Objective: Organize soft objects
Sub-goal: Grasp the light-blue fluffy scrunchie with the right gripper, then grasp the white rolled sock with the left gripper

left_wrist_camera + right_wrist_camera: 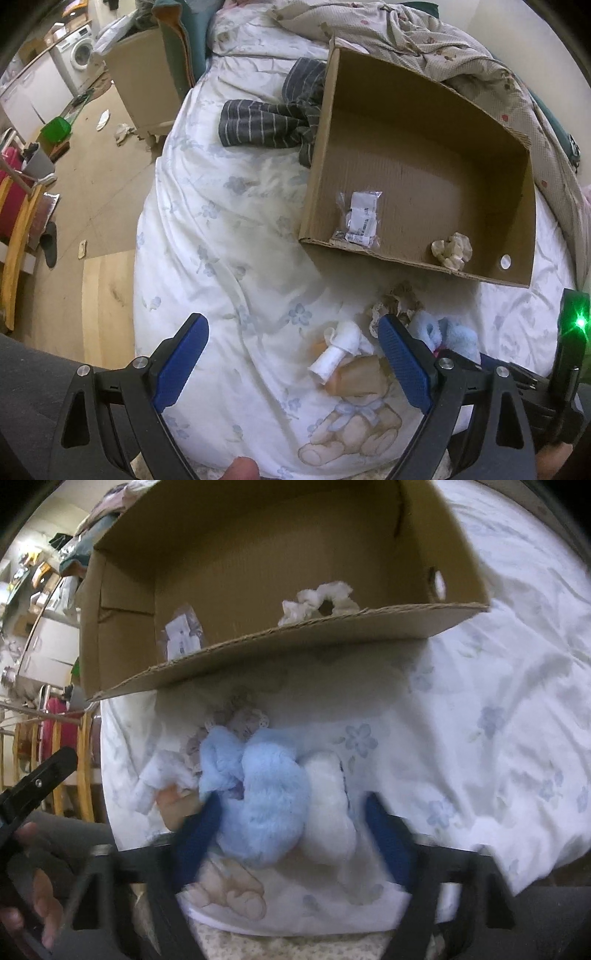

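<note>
Blue fluffy toy (258, 794) lies between right jaws.

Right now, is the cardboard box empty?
No. The cardboard box holds a small plastic packet and a cream scrunchie on its floor; the rest of the floor is bare.

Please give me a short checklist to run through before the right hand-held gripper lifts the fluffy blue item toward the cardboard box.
1. Fluffy blue item sits between the right hand-held gripper fingers: ok.
2. Pads firmly pressing on it: cannot tell; the view is blurred and a gap shows on the right side.
3. Only the blue item is caught: not ok; a white fluffy piece lies between the fingers too.
4. Cardboard box open with free floor space: ok; only a plastic packet and a cream scrunchie are inside.
5. Left hand-held gripper clear of the lift: ok; open, over the rolled white sock.
</note>
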A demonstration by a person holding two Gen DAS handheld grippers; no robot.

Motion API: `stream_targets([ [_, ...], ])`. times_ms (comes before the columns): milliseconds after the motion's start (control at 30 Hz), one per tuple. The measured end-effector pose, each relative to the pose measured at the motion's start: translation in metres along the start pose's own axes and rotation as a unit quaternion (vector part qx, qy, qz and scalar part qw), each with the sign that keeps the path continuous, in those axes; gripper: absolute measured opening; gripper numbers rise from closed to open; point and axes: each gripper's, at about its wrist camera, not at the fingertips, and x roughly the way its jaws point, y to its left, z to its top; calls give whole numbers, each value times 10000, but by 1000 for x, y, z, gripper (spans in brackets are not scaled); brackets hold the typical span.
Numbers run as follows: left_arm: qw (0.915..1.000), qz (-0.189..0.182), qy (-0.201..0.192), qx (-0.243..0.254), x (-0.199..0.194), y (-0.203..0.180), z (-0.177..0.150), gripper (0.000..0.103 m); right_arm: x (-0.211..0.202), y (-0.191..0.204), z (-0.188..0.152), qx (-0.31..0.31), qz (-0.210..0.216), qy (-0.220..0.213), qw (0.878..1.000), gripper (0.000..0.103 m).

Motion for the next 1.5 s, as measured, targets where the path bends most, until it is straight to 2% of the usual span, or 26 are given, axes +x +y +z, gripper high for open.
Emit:
stream_targets([
  [33, 10000, 10, 3, -20, 0, 1, 1, 92, 0, 1, 0, -25, 2, 1, 10000, 51],
  [133, 10000, 50, 48, -23, 3, 4, 2, 92, -8, 1, 0, -85, 48, -122, 9999, 37],
  [267, 9998, -33, 177, -60, 10, 9, 3, 91, -32, -1, -1, -49, 417, -481, 9980, 33],
  [333, 9994, -137, 314, -61, 18, 9, 3, 90, -50, -4, -5, -10, 729, -710, 9948, 33],
  [433, 9978, -315, 580, 0, 31, 2, 1, 82, -78, -16, -8, 258, 1392, -1120, 9836, 33],
  [533, 9953, -424, 851, 181, 48, -12, -3, 75, -84, -27, -8, 429, 1465, -1169, 9813, 33],
  [600, 9923, -530, 1072, 335, 60, -24, -6, 65, -80, -34, -9, 566, 1456, -1090, 9817, 33],
  [733, 9887, -430, 1220, 760, 75, -46, -13, 56, -82, -39, -9, 623, 1444, -1110, 9813, 33],
  [800, 9886, -361, 1196, 843, 80, -51, -13, 35, -80, -38, -8, 635, 1445, -1072, 9816, 33],
  [833, 9887, -315, 1182, 871, 82, -52, -13, 31, -79, -36, -9, 620, 1461, -1067, 9815, 33],
  [867, 9887, -308, 1172, 878, 84, -53, -12, 21, -79, -35, -8, 600, 1457, -1080, 9816, 33],
  [933, 9895, -476, 1118, 783, 82, -52, -11, 19, -81, -35, -8, 573, 1455, -1100, 9815, 33],
  [1100, 9930, -898, 676, 373, 49, -32, -2, 18, -82, -35, -9, 578, 1505, -1133, 9804, 33],
  [1233, 9912, -1218, 519, -14, 30, -13, -2, 18, -84, -35, -12, 545, 1560, -1146, 9796, 33],
  [1400, 9926, -1140, 403, -107, 17, 2, -9, 18, -84, -29, -13, 469, 1586, -1136, 9797, 33],
  [1500, 9947, -984, 291, -74, 8, -3, -2, 18, -88, -26, -11, 399, 1565, -1188, 9797, 33],
])
